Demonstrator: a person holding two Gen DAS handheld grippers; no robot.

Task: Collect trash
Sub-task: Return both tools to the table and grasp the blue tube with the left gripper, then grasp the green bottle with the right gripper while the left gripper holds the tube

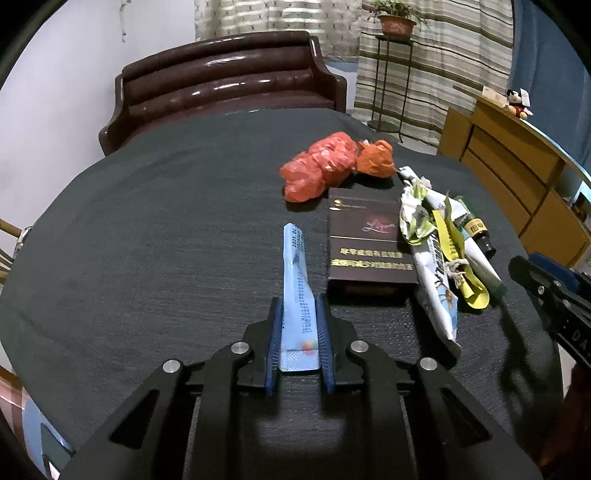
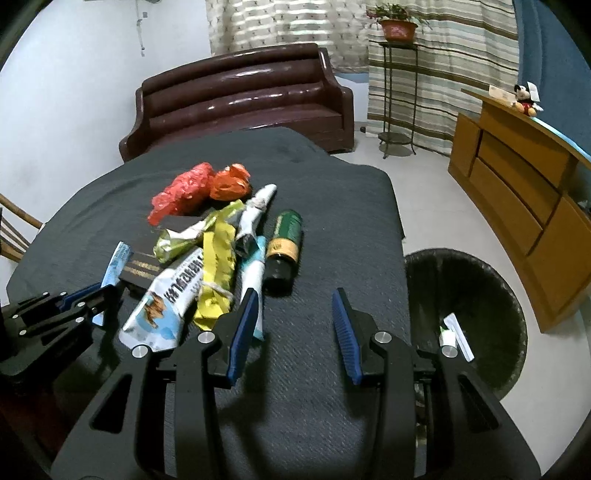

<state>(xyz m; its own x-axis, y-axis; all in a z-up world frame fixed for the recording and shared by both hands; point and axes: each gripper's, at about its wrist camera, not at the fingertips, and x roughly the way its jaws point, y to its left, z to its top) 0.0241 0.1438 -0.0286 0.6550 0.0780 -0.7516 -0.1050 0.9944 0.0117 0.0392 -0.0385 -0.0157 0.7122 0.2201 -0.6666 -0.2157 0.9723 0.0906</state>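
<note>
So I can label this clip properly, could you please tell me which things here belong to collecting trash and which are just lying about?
Part of the job:
blue sachet, held in the left tool
red bag
dark box
snack wrapper
green bottle
bin
right tool, open

Just lying about:
sofa
potted plant
wooden cabinet
plush toy

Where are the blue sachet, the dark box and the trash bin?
blue sachet (image 1: 295, 273): left wrist view, mid-length of the strip, ahead of the fingers.
dark box (image 1: 365, 243): left wrist view, centre of its top face.
trash bin (image 2: 491, 280): right wrist view, far inner wall of the black liner.
</note>
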